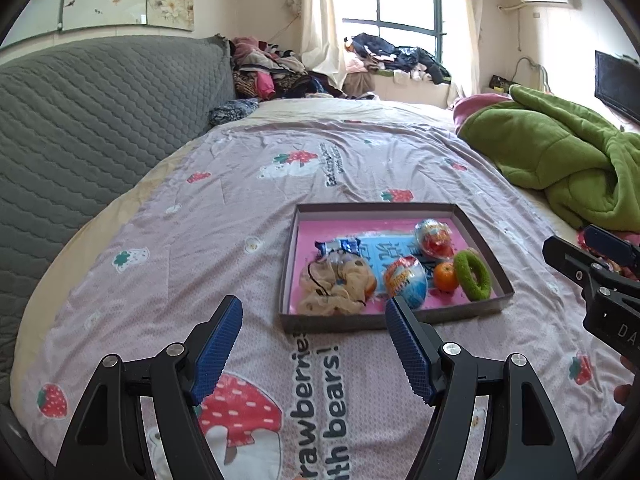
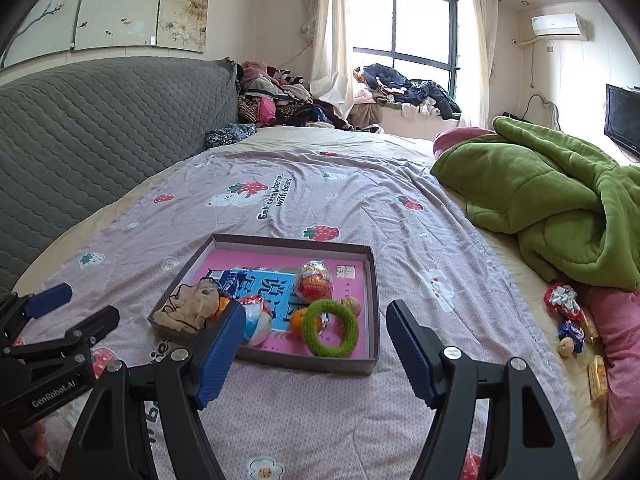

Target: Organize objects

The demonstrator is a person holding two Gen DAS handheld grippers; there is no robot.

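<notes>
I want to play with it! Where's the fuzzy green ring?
The fuzzy green ring lies inside the shallow grey box with a pink floor, near its front right corner in both views, touching the small orange fruit.

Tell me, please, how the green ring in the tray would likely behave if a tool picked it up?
The green ring looks fuzzy, so probably soft, light and not slippery. Its open centre should let a finger hook through. It leans against the orange, which is round and may roll once the ring lifts.

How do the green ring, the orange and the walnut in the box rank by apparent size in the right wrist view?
1. Green ring, clearly largest.
2. Orange, partly hidden behind the ring.
3. Walnut, smallest; it lies slightly farther back, but the gap looks real.
</notes>
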